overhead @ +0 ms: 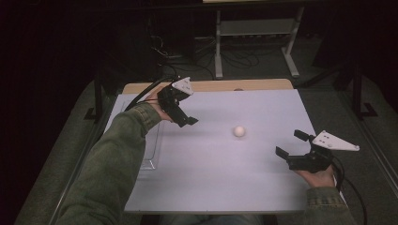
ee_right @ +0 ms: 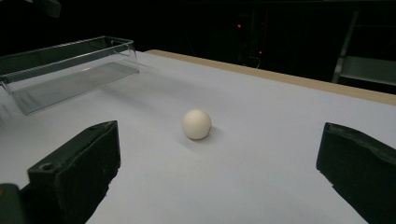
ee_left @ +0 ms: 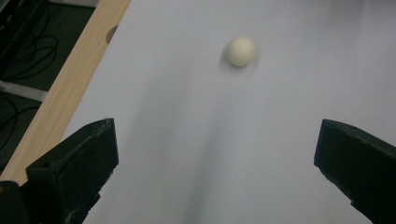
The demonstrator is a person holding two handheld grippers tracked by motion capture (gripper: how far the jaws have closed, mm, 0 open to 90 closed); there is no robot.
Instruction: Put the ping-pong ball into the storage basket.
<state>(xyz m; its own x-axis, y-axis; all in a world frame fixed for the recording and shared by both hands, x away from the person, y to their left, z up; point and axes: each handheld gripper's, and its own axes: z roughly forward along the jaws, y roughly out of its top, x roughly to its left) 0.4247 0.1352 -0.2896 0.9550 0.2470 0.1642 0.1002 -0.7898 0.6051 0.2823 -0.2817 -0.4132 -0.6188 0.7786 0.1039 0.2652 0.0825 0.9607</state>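
Ball (overhead: 240,131) sat mid-table from above, left gripper (overhead: 187,120) and right gripper (overhead: 292,146) flanking it, both spread wide. Left gripper view: ball (ee_left: 241,51) ahead, untouched. Right gripper view: ball (ee_right: 196,124) centred, clear tray (ee_right: 70,65) waiting beyond, likely its destination.

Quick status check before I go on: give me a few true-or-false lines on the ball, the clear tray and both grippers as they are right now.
1. The white ball lies on the table between the two grippers. True.
2. The left gripper is shut on the ball. False: its jaws stand wide apart and the ball lies ahead of them, untouched.
3. The right gripper is open. True.
4. The ball sits inside the clear tray. False: it rests on the bare table, apart from the tray.
5. The tray lies near the table's left edge. True.
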